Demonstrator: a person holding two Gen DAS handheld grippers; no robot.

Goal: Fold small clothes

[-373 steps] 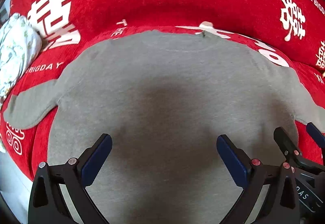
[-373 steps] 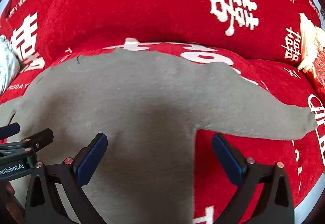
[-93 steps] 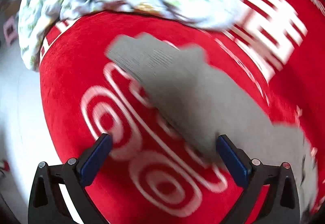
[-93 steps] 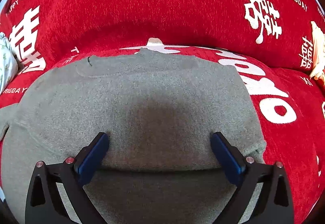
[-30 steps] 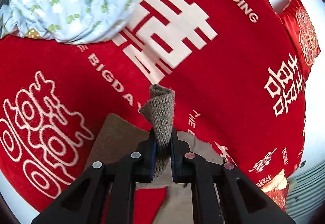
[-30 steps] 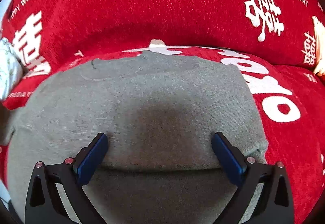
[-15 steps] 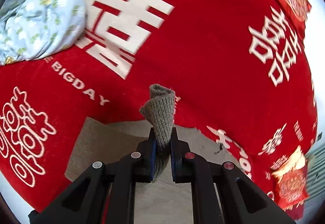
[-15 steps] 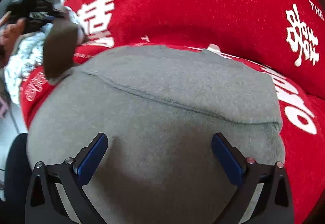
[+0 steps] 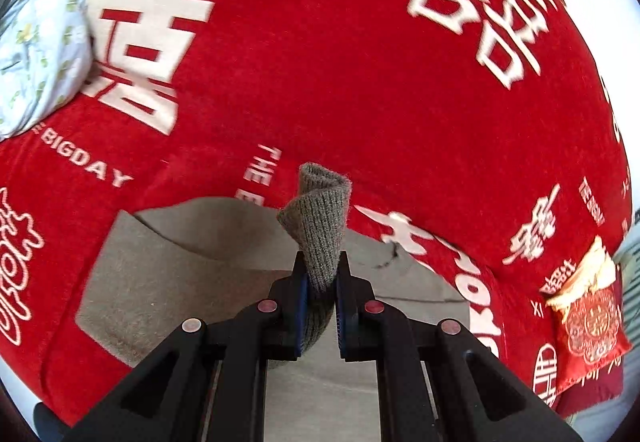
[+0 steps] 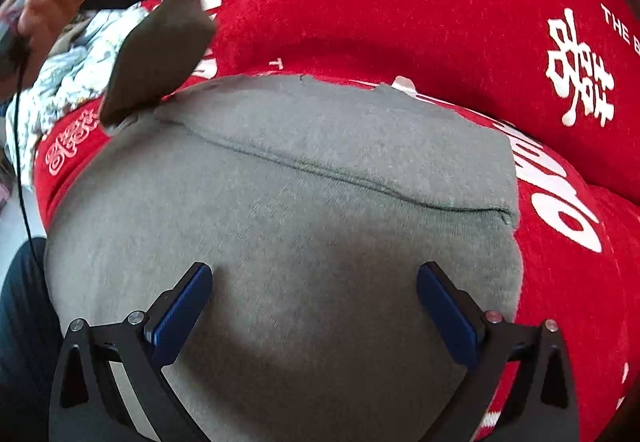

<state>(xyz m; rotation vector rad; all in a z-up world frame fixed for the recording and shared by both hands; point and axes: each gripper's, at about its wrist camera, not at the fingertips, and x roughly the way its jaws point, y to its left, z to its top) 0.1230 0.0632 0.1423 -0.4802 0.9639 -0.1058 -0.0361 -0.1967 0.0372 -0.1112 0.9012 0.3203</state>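
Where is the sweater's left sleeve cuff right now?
Pinched in the shut left tongs, the cuff is lifted above the grey sweater, at the right-wrist view's upper left.

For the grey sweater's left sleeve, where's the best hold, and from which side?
The ribbed cuff at the sleeve's free end, entered end-on along the sleeve. It is narrow and bunches between the pads, as the left tool shows, shut on it. The right tool hangs open over the sweater body.

One sweater (image 10: 304, 226), two hand-held grippers (image 9: 319, 296) (image 10: 316, 302), one cushion (image 9: 588, 326).
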